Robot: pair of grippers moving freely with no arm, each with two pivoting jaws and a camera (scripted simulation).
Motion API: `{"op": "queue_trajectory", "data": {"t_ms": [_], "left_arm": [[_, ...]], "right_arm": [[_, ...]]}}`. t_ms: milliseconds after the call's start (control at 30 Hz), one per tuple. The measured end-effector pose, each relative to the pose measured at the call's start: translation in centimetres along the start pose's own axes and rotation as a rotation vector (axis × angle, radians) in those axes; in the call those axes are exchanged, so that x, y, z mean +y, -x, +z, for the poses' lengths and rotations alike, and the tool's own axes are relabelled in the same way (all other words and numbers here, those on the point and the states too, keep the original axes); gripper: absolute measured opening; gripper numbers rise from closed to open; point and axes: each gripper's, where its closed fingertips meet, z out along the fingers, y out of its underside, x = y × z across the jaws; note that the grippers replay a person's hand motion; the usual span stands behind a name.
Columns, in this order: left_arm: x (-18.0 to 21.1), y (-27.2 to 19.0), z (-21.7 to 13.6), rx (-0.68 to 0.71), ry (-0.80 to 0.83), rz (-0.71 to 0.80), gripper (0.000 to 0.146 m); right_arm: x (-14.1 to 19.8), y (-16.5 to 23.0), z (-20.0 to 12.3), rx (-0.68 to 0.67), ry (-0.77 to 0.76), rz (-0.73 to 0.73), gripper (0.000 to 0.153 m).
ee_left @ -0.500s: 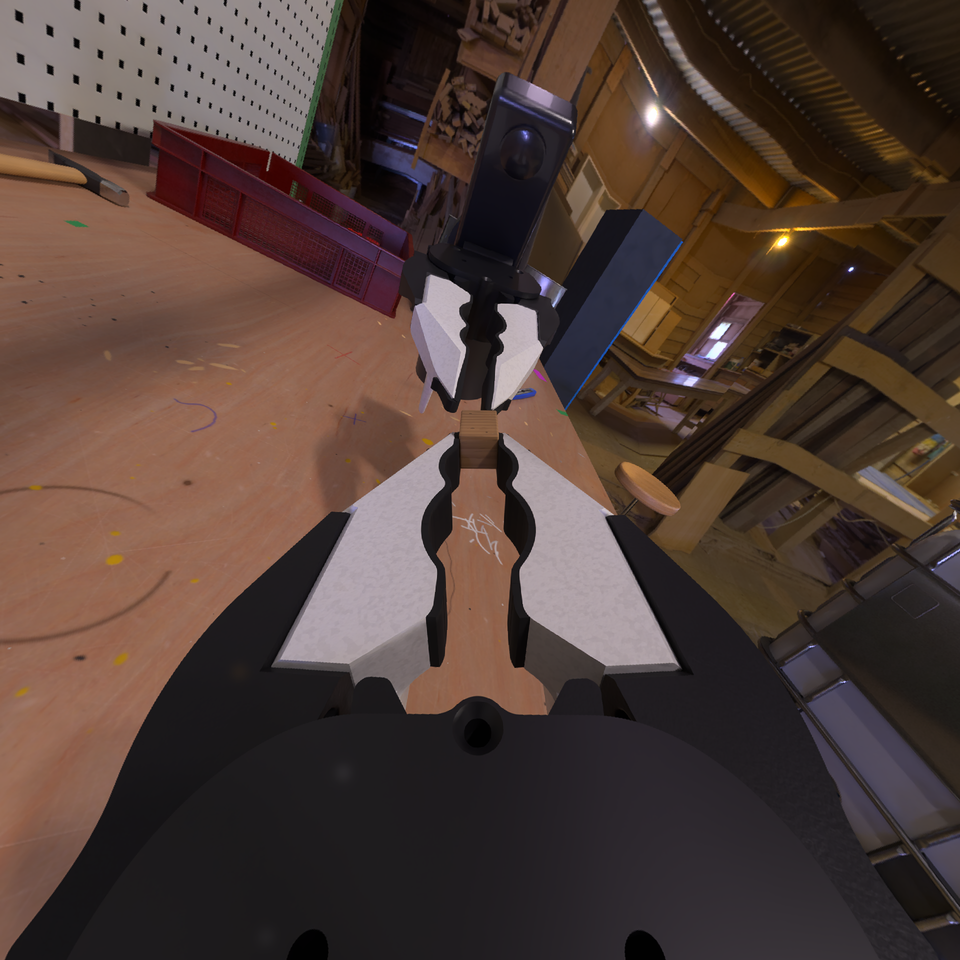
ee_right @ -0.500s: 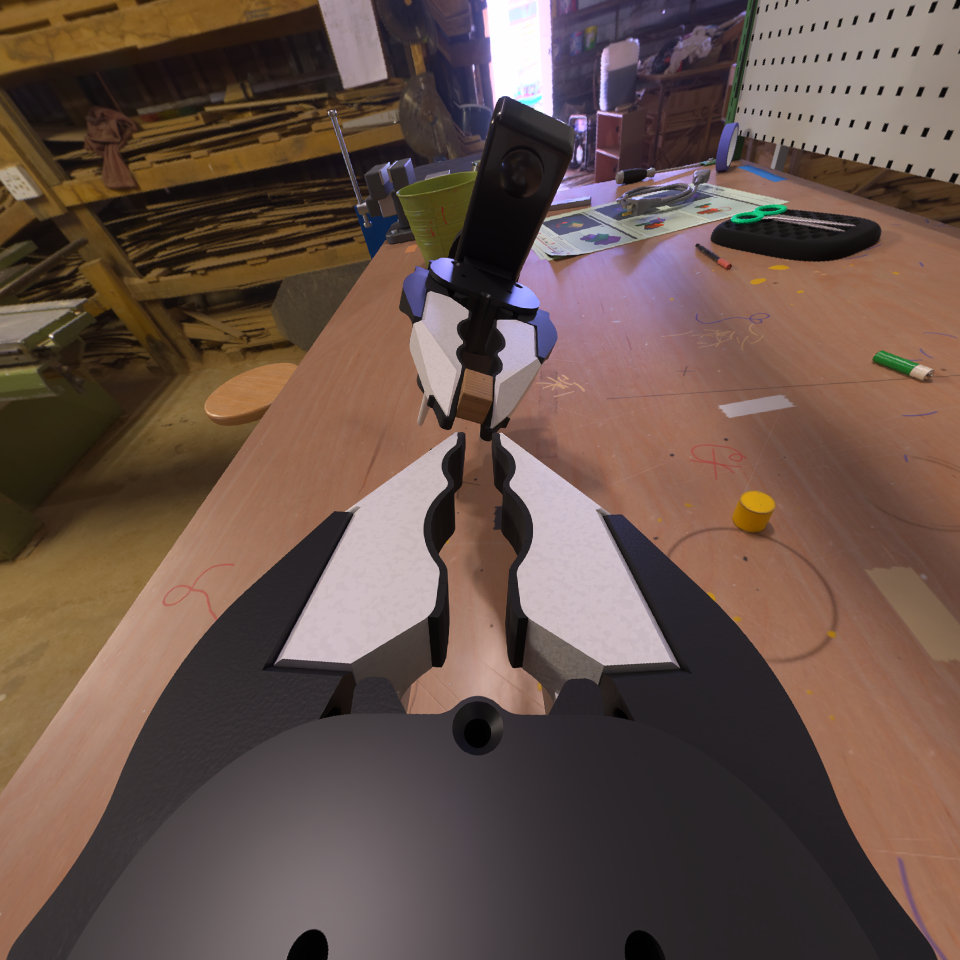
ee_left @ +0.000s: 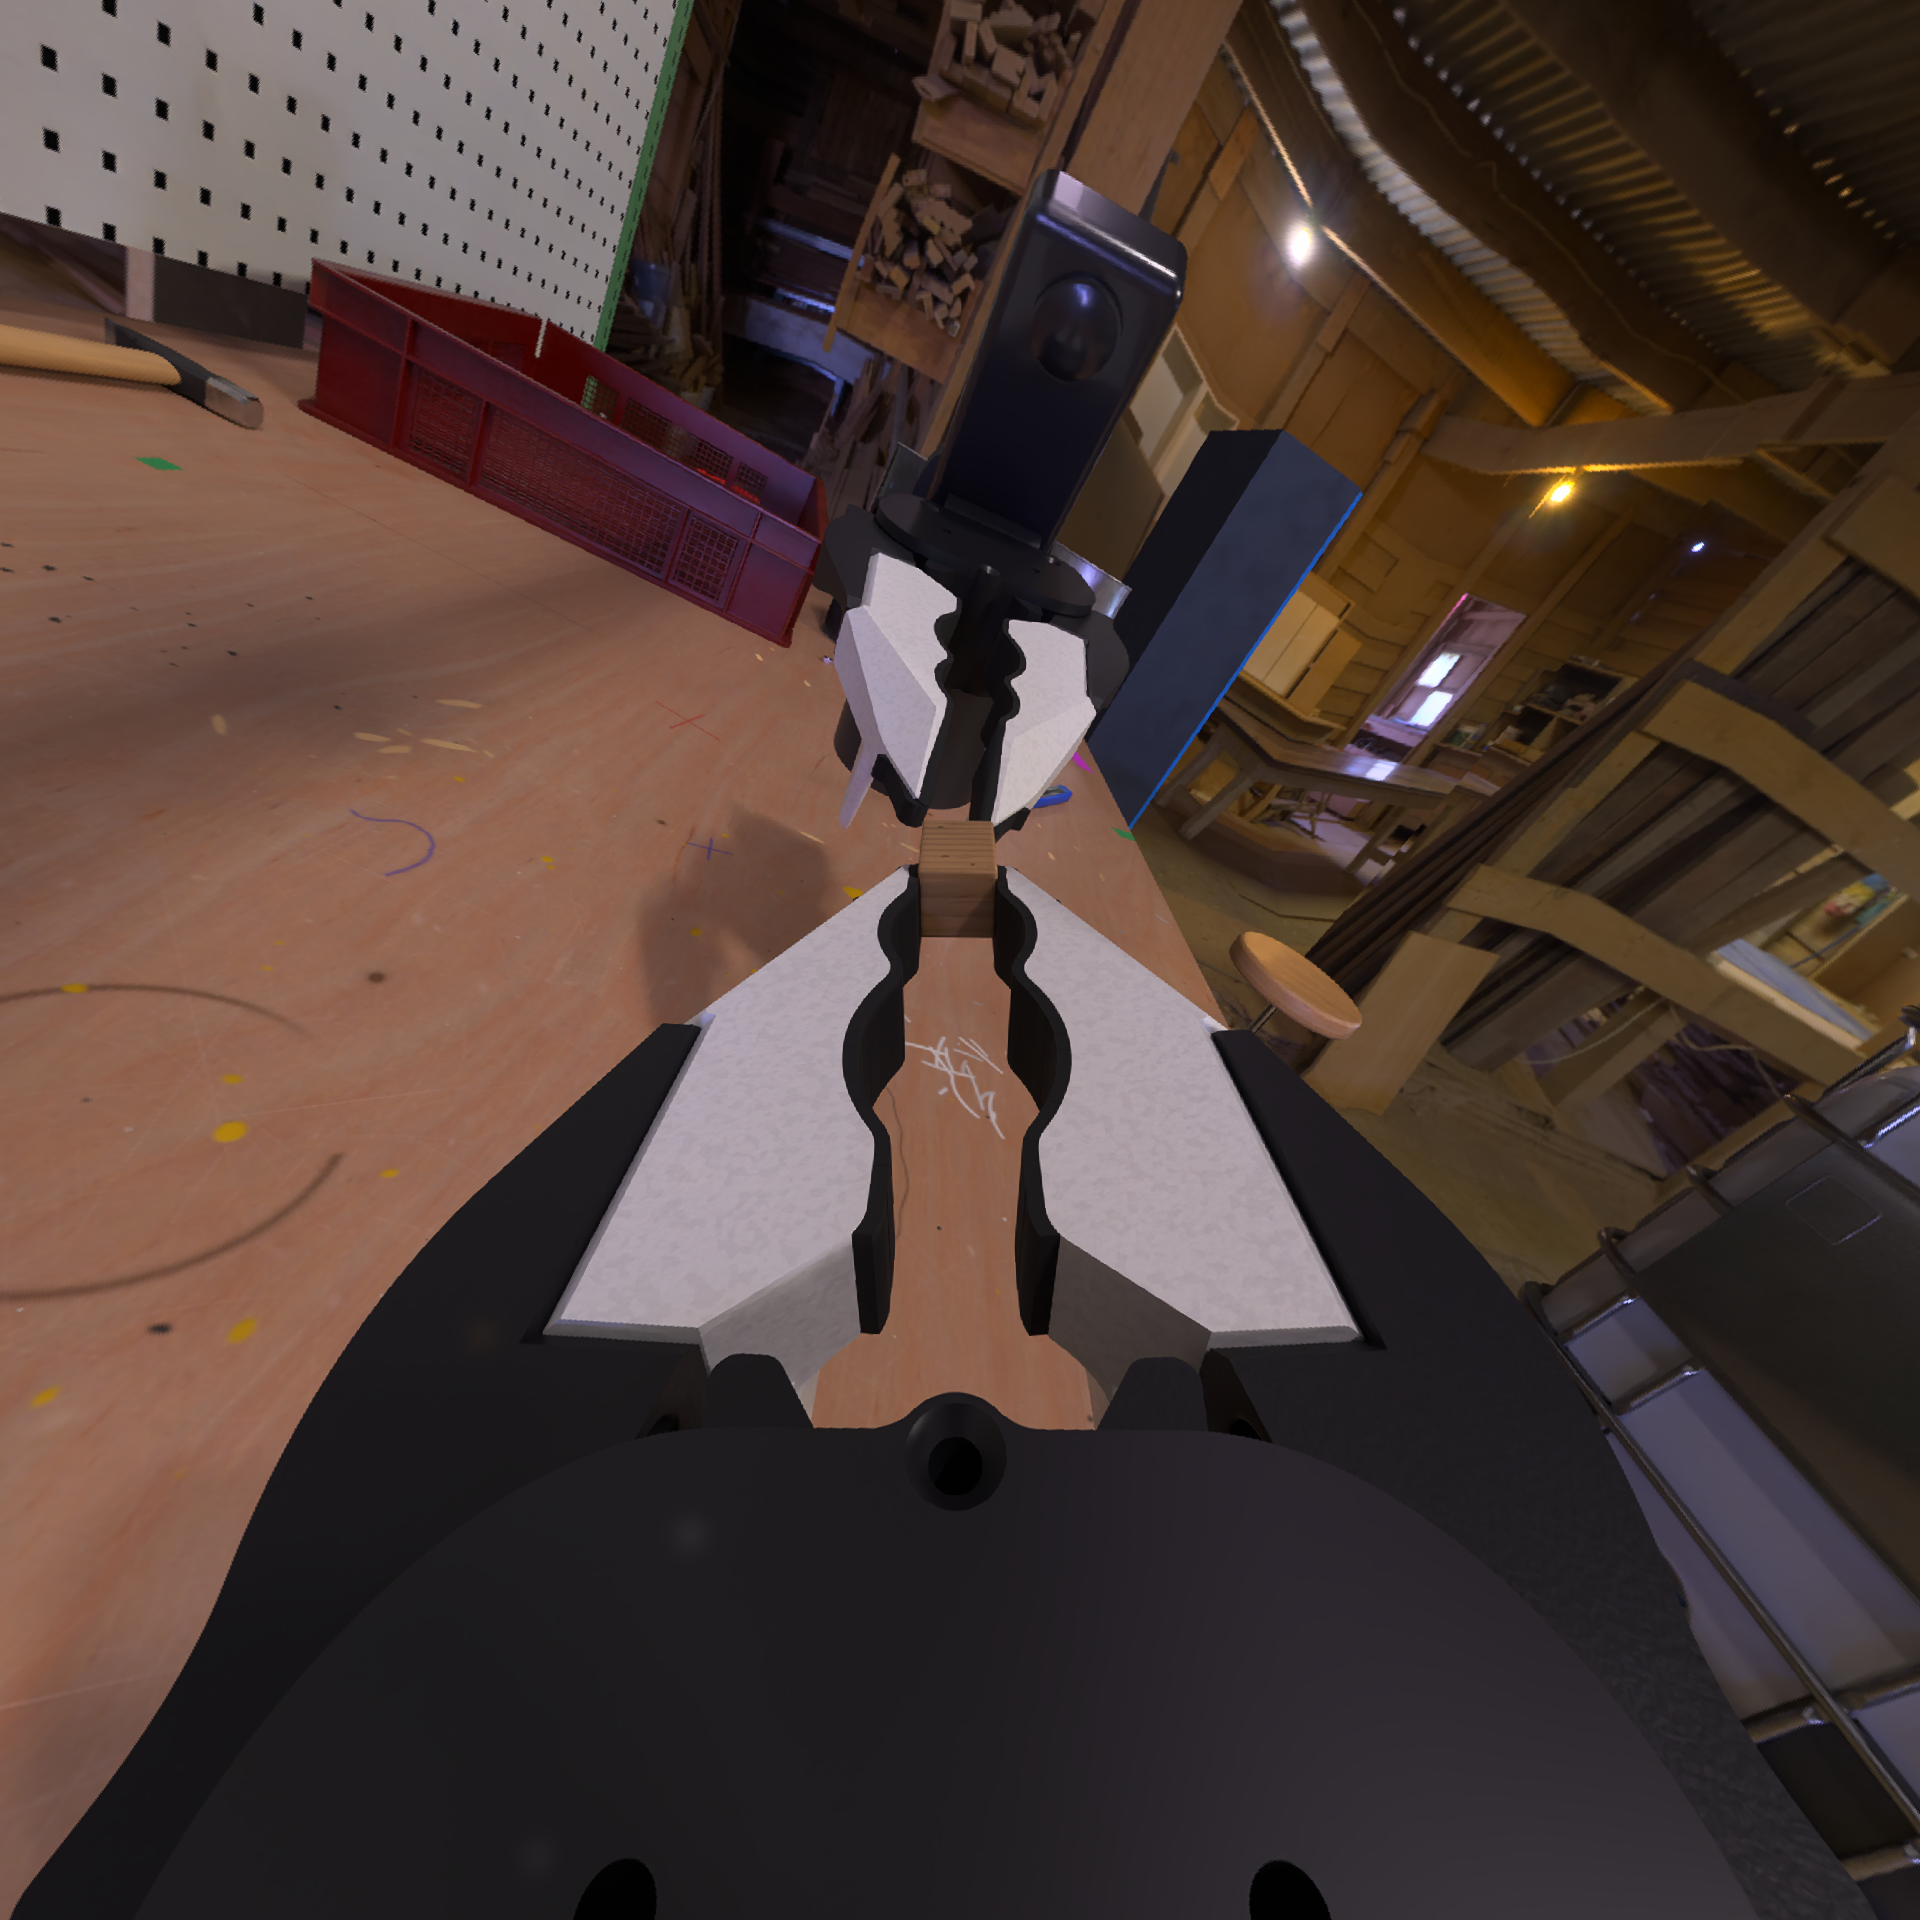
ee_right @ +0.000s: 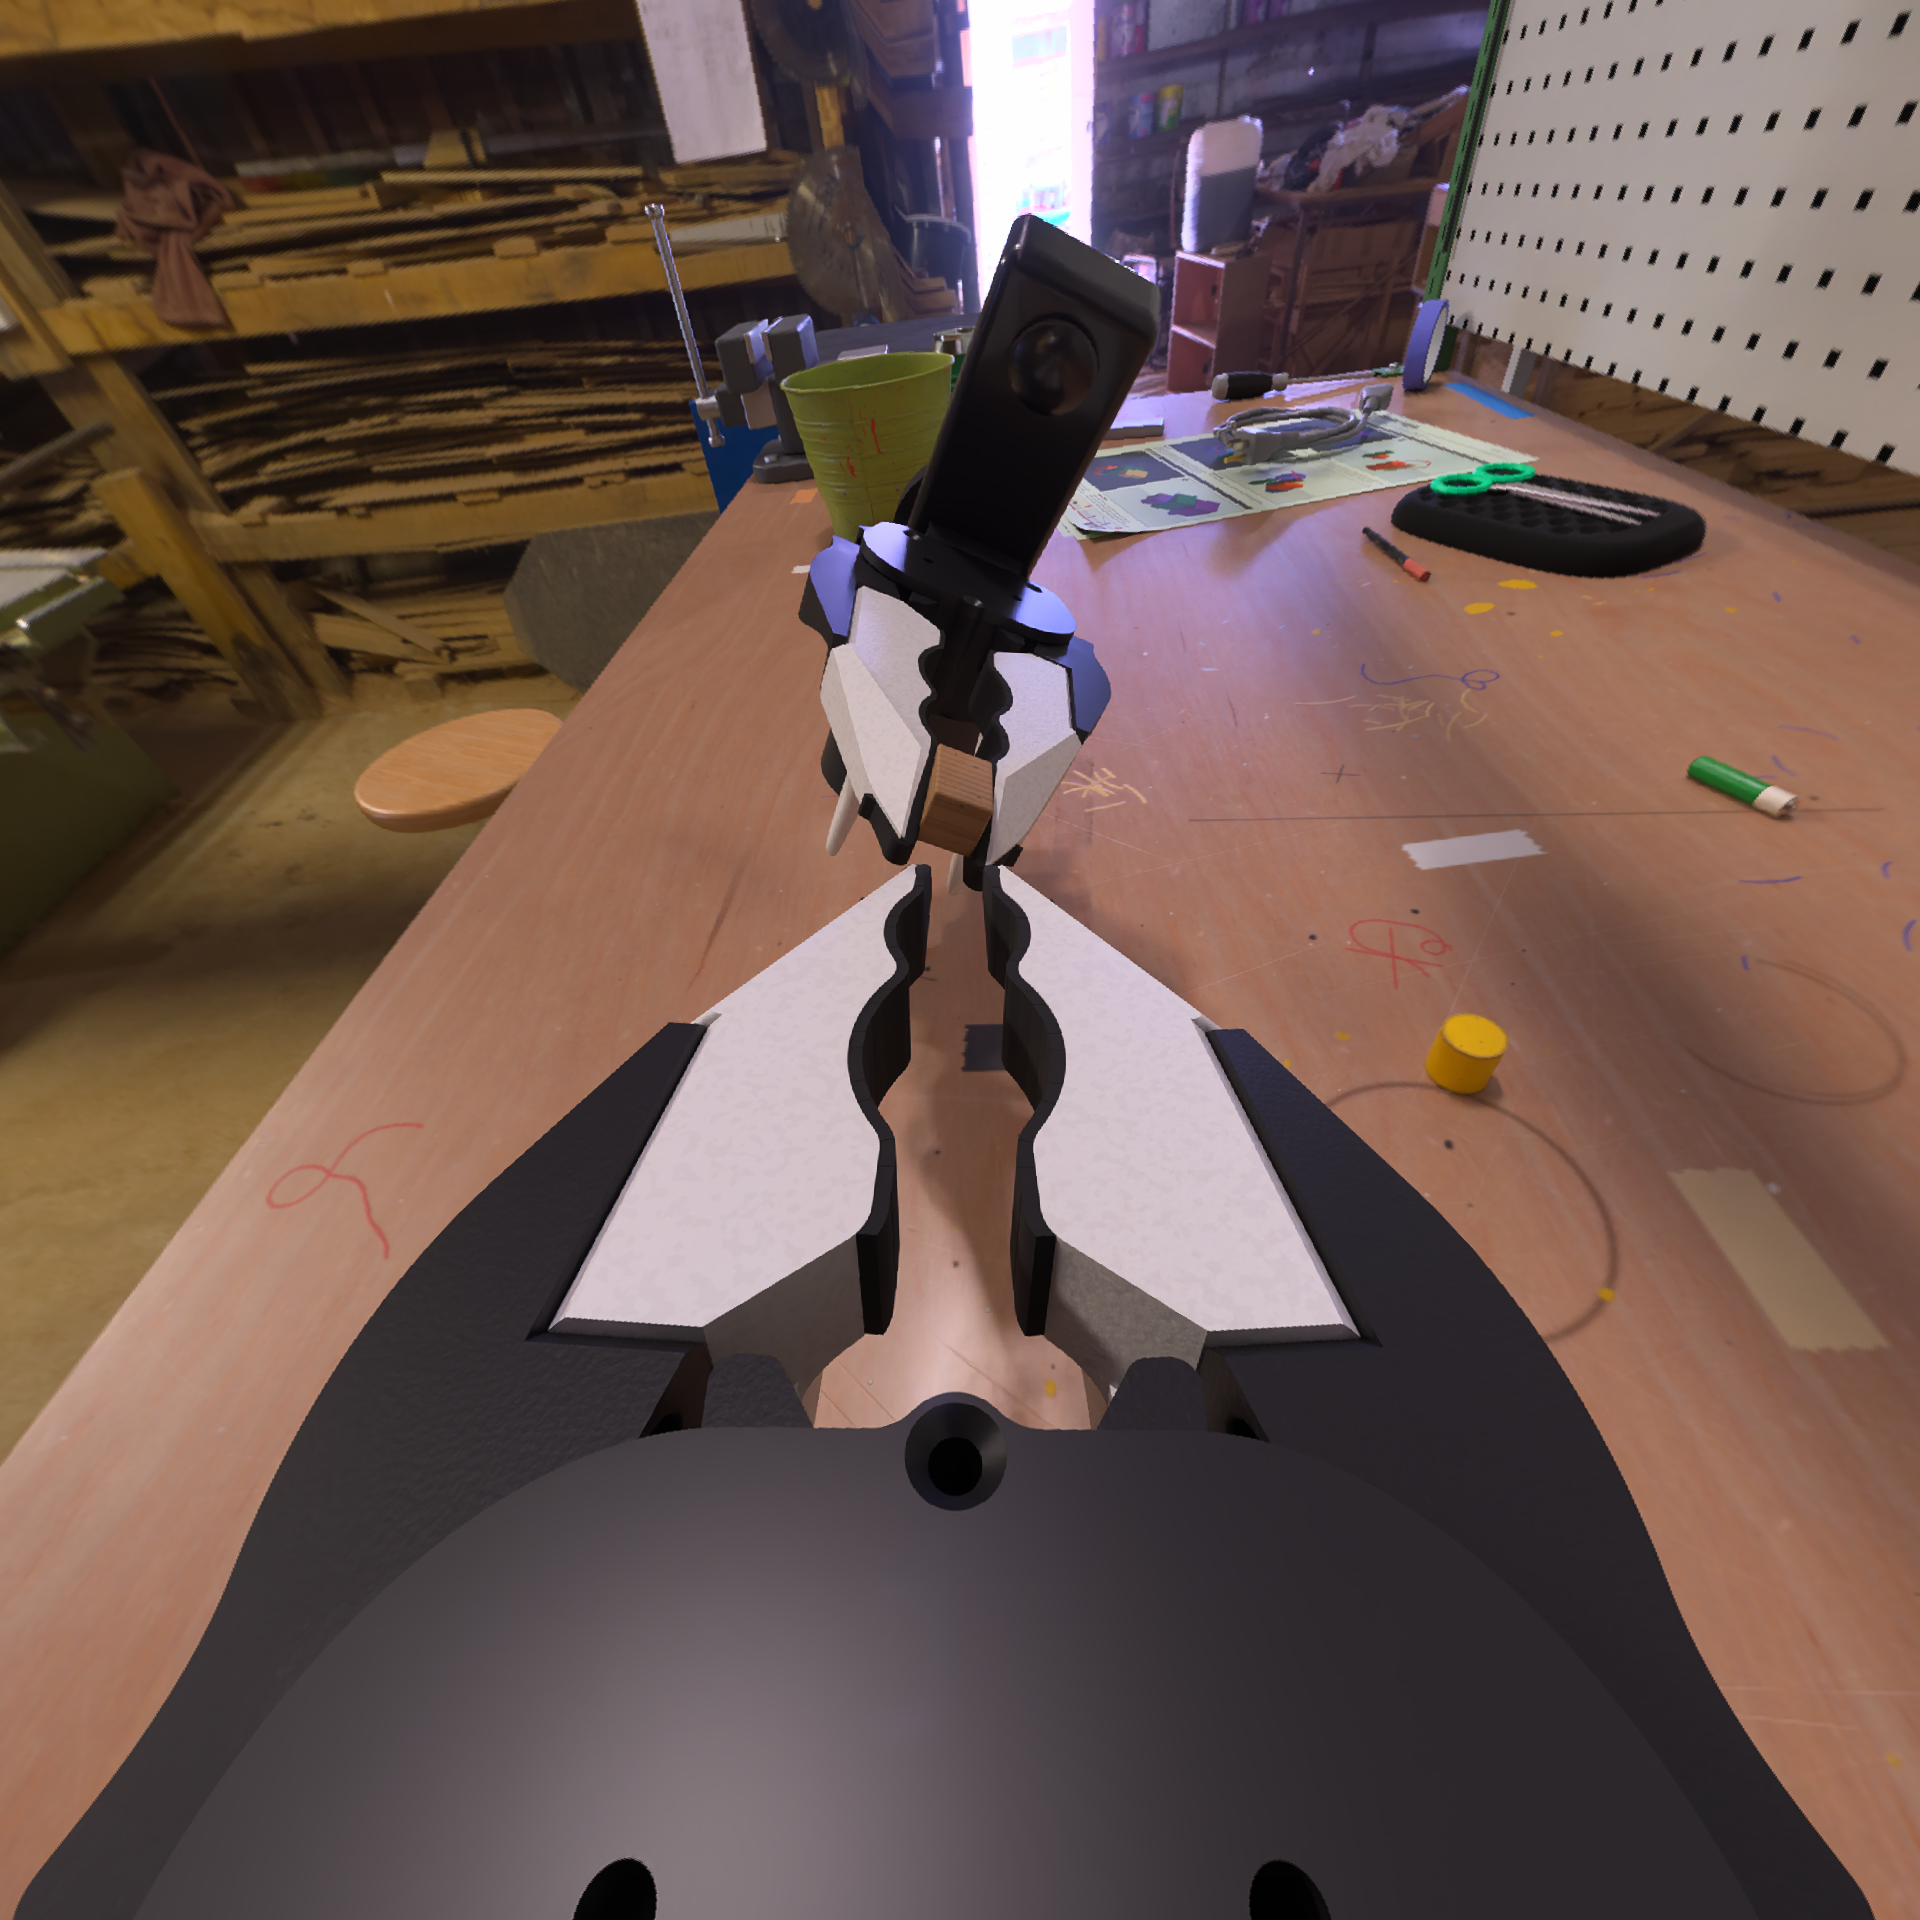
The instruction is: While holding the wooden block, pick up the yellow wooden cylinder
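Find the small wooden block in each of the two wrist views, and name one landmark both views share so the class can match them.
Left wrist view: the wooden block sits just above centre, clamped between the left tool's fingertips.
Right wrist view: the same block is above centre, held in the far tool facing the camera.
Shared landmark: the round wooden stool beside the workbench.

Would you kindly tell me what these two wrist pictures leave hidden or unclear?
- Left wrist view: the yellow wooden cylinder is outside the frame; it shows only in the right wrist view.
- Left wrist view: the small square wooden block has its sides covered by the left hand-held gripper.
- Left wrist view: the red plastic crate hides its contents behind its wall.
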Motion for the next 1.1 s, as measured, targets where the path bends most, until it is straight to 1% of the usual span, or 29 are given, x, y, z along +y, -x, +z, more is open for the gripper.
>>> {"op": "queue_trajectory", "data": {"t_ms": [200, 533, 600, 667, 833, 967, 1100], "left_arm": [[-0.1, -0.1, 0.0, 0.014, -0.012, -0.024, 0.012], [-0.2, 0.0, 0.1, -0.004, -0.009, -0.002, 0.012], [-0.3, 0.1, 0.0, -0.013, -0.014, 0.011, 0.012], [-0.6, 0.2, -0.2, -0.032, -0.021, 0.03, 0.012], [-0.8, 1.0, -0.6, -0.12, 0.006, 0.137, 0.012], [-0.5, 1.1, -0.4, -0.204, 0.067, 0.29, 0.012], [-0.3, 1.1, -0.2, -0.277, 0.118, 0.436, 0.012]], "right_arm": [[-0.3, 0.1, 0.0, 0.033, 0.0, -0.077, 0.008], [-0.4, 0.0, -0.1, 0.043, -0.009, -0.081, 0.007], [-0.6, -0.1, -0.2, 0.047, -0.019, -0.077, 0.008], [-0.6, -0.3, -0.4, 0.048, -0.022, -0.062, 0.014], [-0.3, -0.8, -0.7, 0.049, -0.023, 0.003, 0.02], [0.1, -1.5, -0.8, 0.061, -0.021, 0.055, 0.02], [0.3, -1.3, -0.7, 0.045, -0.021, 0.058, 0.019]]}}
